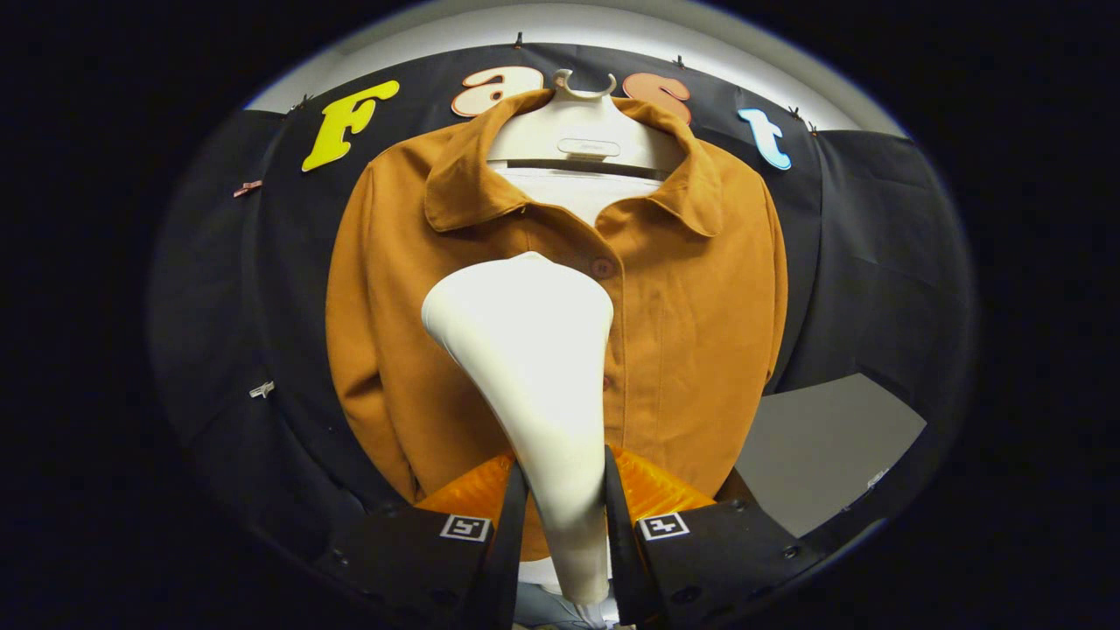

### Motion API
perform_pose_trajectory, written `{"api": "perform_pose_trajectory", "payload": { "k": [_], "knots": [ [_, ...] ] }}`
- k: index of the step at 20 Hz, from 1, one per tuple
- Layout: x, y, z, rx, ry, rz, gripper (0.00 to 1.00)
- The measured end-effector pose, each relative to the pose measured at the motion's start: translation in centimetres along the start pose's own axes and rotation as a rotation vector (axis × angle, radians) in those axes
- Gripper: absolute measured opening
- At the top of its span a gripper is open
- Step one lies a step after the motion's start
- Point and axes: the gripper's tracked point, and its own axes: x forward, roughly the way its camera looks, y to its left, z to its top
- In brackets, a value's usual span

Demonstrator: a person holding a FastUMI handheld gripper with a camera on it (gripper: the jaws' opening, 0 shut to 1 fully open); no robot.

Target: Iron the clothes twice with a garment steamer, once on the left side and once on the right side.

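My gripper (pixel 562 507) is clamped on the garment steamer (pixel 534 367) handle, both fingers pressing it; its head reaches far ahead, against the hanging orange shirt (pixel 691 332) (left of the buttons).

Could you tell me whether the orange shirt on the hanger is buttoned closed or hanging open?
Buttoned closed: the orange shirt has its front edges meeting beside the steamer, which the gripper holds.

I can read no text from here. The hanger (pixel 584 131) holding the shirt (pixel 682 332) carries a small raised label, but it is too faint to make out. Each gripper (pixel 564 507) finger bears a square coded marker, with no words.
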Motion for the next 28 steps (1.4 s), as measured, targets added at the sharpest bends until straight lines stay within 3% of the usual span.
{"api": "perform_pose_trajectory", "payload": {
  "k": [13, 28],
  "knots": [
    [5.6, 3.0, -5.4, -0.047, 0.161, 0.015, 0.47],
    [7.0, 3.1, -13.7, -0.062, 0.35, 0.037, 0.47]
  ]
}}
